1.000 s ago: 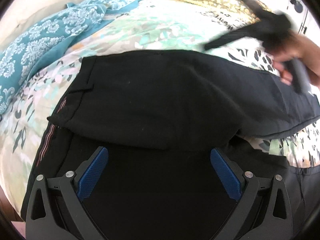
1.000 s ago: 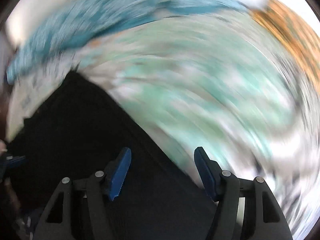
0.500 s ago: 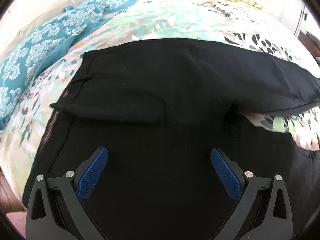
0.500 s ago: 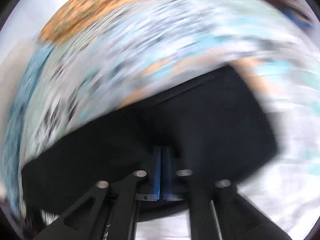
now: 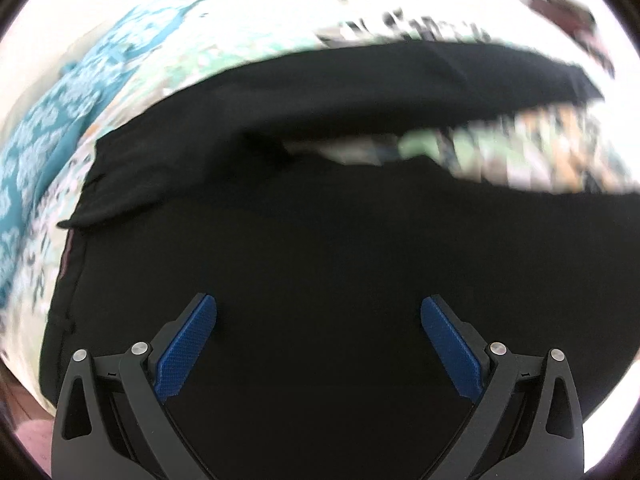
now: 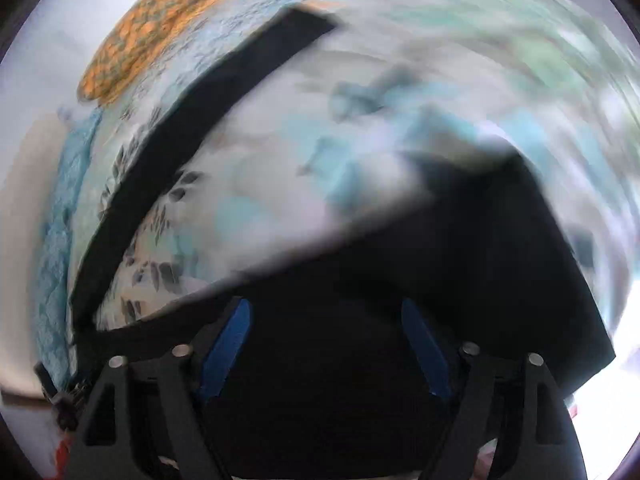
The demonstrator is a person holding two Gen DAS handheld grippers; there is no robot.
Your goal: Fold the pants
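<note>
Black pants (image 5: 320, 220) lie spread on a floral bedspread (image 5: 520, 152). In the left wrist view the far leg (image 5: 400, 80) runs to the right, apart from the near leg, with bedspread showing between them. My left gripper (image 5: 318, 344) is open and empty just above the near black cloth. In the right wrist view the near leg's end (image 6: 480, 260) lies under my right gripper (image 6: 326, 344), which is open; the far leg (image 6: 200, 128) stretches away to the upper left. Both views are motion-blurred.
A teal patterned blanket (image 5: 52, 128) lies along the left of the bed. An orange patterned pillow (image 6: 160, 28) sits at the far end. The bed's edge is near the bottom left in the left wrist view.
My right gripper was shut half a second ago and is now open over the near leg's end. My left gripper moved closer over the near cloth, and its view swung right.
</note>
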